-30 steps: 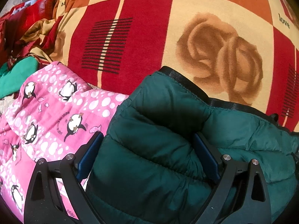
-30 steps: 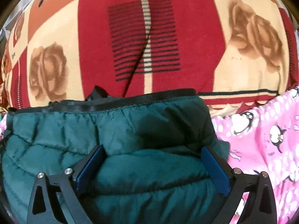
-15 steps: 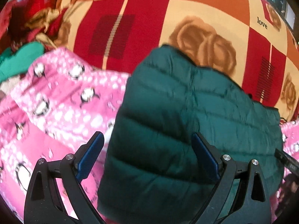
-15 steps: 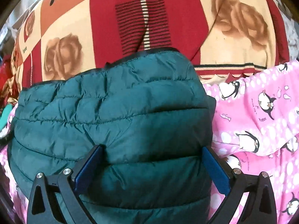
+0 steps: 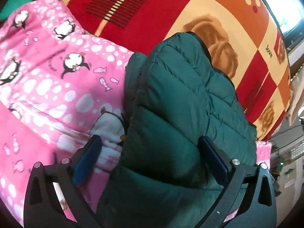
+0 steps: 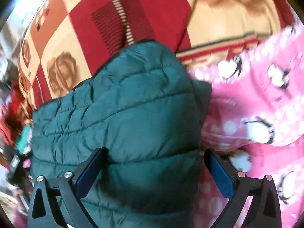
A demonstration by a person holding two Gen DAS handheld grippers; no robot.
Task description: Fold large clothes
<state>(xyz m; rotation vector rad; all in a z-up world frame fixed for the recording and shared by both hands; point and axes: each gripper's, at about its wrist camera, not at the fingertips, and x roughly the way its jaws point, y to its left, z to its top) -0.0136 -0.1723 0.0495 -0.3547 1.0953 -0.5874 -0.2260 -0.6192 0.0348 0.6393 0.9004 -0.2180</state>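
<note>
A dark green quilted puffer jacket [image 5: 180,114] lies folded into a thick bundle on the bed, partly over a pink penguin-print fleece [image 5: 47,76]. My left gripper [image 5: 152,161] is open, its blue pads straddling the jacket's near left edge and a bit of the fleece. In the right wrist view the same jacket [image 6: 123,114] fills the middle. My right gripper [image 6: 153,171] is open, with its pads on either side of the jacket's near right edge. Neither gripper pinches the fabric.
A red, cream and orange blanket with rose prints [image 5: 190,9] covers the bed beyond the jacket. The pink fleece [image 6: 256,95] lies to the right in the right wrist view. A heap of red and green clothes [image 6: 17,117] sits at the far left.
Both grippers have pulled back and tilted. The jacket's far edge has come over toward me, so it now lies doubled up, nearer and more on the pink fleece.
</note>
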